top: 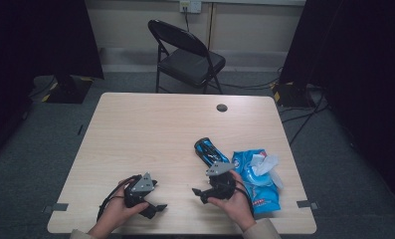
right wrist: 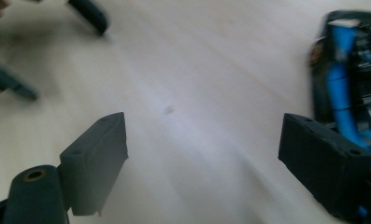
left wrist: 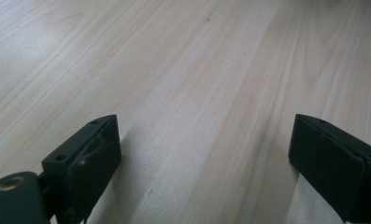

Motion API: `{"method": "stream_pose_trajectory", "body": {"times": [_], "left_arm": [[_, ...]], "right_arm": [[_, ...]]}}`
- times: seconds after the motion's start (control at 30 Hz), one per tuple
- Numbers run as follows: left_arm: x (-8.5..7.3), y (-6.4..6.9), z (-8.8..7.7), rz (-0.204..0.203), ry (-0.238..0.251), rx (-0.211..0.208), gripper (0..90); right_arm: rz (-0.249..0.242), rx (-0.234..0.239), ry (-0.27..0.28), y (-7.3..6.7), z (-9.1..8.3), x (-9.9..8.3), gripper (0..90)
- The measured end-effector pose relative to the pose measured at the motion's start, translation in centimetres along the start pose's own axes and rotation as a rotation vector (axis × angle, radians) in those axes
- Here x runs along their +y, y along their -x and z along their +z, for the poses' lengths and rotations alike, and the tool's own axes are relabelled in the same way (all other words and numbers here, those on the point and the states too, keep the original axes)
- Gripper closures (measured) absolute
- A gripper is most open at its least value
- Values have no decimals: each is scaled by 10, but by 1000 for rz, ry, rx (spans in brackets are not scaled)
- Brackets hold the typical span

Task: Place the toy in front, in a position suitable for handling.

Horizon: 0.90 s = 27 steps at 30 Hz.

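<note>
A blue and black toy car lies on the table right of centre, and in the right gripper view the toy car sits behind the right jaw. A blue wipes pack with a white wipe sticking out lies to the car's right. My right gripper rests low near the front edge, pointing left, and the right gripper is open over bare wood. My left gripper points right toward it, and the left gripper is open with nothing between its jaws.
The light wooden table has a round cable hole near its far edge. A black folding chair stands behind the table. Dark curtains hang on both sides and cables lie on the floor at the right.
</note>
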<state>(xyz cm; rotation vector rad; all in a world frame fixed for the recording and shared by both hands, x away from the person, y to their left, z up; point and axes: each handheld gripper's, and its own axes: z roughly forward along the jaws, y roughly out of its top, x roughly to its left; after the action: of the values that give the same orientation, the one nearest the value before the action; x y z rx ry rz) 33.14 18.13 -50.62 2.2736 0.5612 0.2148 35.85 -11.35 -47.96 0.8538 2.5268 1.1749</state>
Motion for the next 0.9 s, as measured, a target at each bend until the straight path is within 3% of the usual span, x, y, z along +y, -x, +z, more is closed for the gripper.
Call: {"method": "stream_pose_trajectory", "body": {"times": [0.1,0.13,0.17,0.3,0.33,0.53,0.57,0.9], "left_arm": [[0,0,0,0,0,0,87],[0,0,0,-1,1,0,87],[0,0,0,1,0,-1,85],[0,0,0,2,-1,-1,83],[0,0,0,2,0,-1,83],[0,0,1,3,1,-7,78],[0,0,1,0,3,-8,73],[0,0,1,0,3,-8,73]], "right_arm": [[30,-32,8,13,1,8,150],[49,-38,14,17,2,10,150],[89,-72,14,28,3,15,150],[107,-90,10,39,8,23,150],[98,-120,6,48,11,28,149],[119,-138,-2,68,21,40,146],[135,-142,-8,76,26,45,146],[157,-158,-80,96,48,47,144]]}}
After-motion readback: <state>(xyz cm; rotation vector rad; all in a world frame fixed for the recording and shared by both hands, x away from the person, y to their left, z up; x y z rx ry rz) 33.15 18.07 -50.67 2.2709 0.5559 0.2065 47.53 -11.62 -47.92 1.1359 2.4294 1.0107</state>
